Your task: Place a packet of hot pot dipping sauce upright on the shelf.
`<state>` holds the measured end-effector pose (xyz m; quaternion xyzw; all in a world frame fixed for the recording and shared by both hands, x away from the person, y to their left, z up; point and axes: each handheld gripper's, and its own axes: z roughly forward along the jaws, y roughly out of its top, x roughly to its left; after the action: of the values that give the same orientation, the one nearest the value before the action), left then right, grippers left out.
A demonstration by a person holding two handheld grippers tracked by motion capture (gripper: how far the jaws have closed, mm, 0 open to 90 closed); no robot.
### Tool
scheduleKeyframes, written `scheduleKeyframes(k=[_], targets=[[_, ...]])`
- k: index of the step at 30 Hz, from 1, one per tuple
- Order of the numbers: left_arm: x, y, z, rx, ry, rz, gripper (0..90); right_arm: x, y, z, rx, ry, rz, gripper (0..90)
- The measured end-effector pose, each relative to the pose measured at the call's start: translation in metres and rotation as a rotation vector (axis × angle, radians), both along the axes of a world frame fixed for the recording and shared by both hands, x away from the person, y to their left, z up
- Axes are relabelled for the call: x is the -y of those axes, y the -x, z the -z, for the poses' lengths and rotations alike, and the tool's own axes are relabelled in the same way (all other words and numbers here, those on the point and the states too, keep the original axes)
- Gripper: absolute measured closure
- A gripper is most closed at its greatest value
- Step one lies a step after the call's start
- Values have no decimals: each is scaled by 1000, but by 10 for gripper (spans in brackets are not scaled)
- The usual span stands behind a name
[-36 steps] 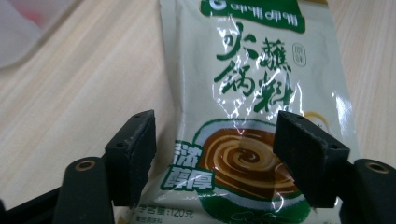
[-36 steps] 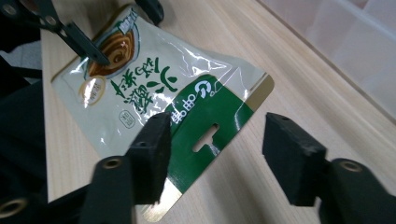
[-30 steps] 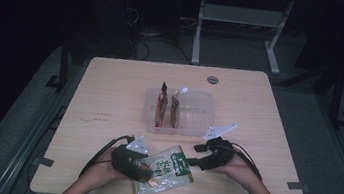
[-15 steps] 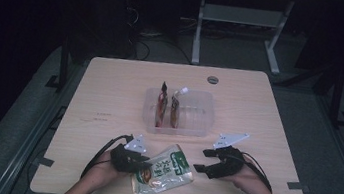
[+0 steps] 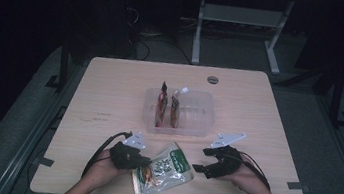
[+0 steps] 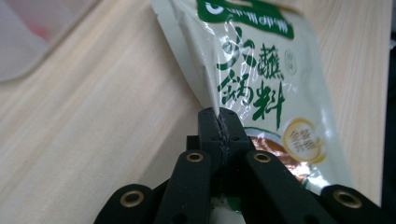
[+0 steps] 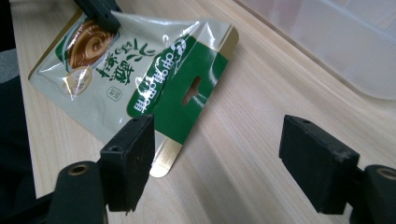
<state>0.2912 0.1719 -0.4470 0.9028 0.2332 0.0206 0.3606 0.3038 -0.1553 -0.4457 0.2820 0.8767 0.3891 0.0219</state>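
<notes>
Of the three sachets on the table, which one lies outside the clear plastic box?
The green-and-white sachet near the table's front edge, its edge pinched by the left gripper. The other two sachets stand upright inside the clear plastic box.

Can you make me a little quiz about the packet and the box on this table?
1. True or false: the left tool is shut on the edge of the packet.
2. What stands in the clear box? A) two packets on end B) a cup C) nothing
3. Fill in: the right tool has its jaws ____, with nothing between them.

Key: 1 true. 2 A: two packets stand upright in its left part. 3 open; they have just been opening, and the packet's green top lies beside one jaw, not in the gap.
</notes>
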Motion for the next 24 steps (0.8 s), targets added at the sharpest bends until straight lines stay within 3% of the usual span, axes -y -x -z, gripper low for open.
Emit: scheduleKeyframes(k=[6, 13, 24], targets=[[-6, 3, -14, 48, 29, 10, 900, 1, -2, -1, -3, -16, -8, 250], [-9, 9, -29, 95, 74, 21, 900, -2, -3, -4, -24, -73, -46, 210], [-10, 11, -47, 128, 141, 22, 900, -16, -5, -5, -35, -113, -117, 170]])
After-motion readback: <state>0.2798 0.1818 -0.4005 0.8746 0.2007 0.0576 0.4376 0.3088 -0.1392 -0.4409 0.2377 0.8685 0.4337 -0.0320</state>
